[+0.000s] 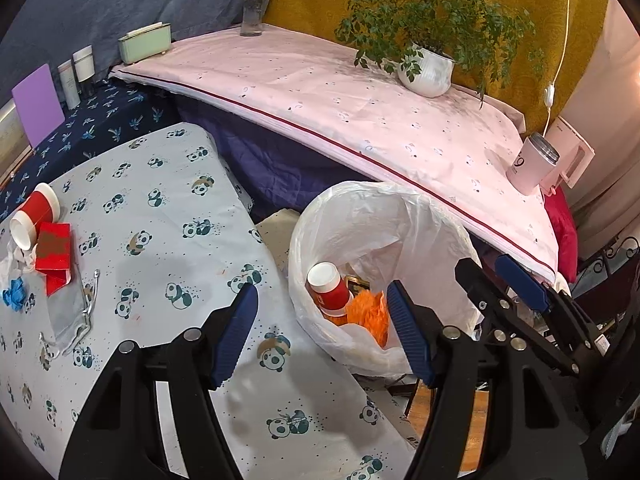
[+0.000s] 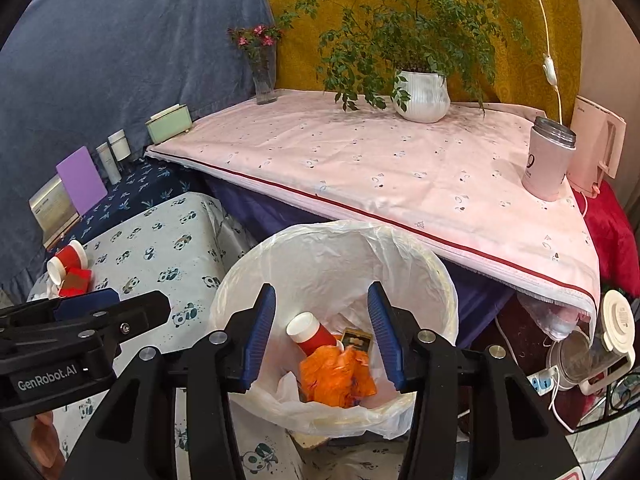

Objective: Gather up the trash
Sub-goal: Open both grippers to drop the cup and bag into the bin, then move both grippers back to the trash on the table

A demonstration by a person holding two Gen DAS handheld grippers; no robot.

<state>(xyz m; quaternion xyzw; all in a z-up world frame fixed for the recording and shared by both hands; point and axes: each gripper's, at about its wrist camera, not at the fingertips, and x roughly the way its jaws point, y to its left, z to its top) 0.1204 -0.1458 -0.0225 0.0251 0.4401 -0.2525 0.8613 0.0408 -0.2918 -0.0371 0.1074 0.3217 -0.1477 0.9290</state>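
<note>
A bin lined with a white plastic bag (image 1: 380,216) (image 2: 332,252) stands beside the panda-print table (image 1: 168,240). Inside lie a red paper cup (image 1: 330,286) (image 2: 312,334), crumpled orange plastic (image 1: 368,314) (image 2: 336,376) and a small dark box (image 2: 356,338). My left gripper (image 1: 322,334) is open and empty, over the table edge by the bin. My right gripper (image 2: 322,334) is open and empty, right above the bin mouth; it also shows in the left wrist view (image 1: 504,280). On the table's far left lie two red paper cups (image 1: 34,216) (image 2: 68,260), red packets (image 1: 54,250), a blue scrap (image 1: 14,294) and a grey drawstring pouch (image 1: 70,312).
A pink-clothed table (image 2: 380,168) behind the bin holds a potted plant (image 2: 422,96), flower vase (image 2: 264,76), green box (image 2: 168,122), pink mug (image 2: 550,160) and kettle (image 2: 596,144). A purple card (image 1: 38,104) and bottles (image 1: 78,74) stand at the far left. Cords and a socket strip (image 2: 544,380) lie right.
</note>
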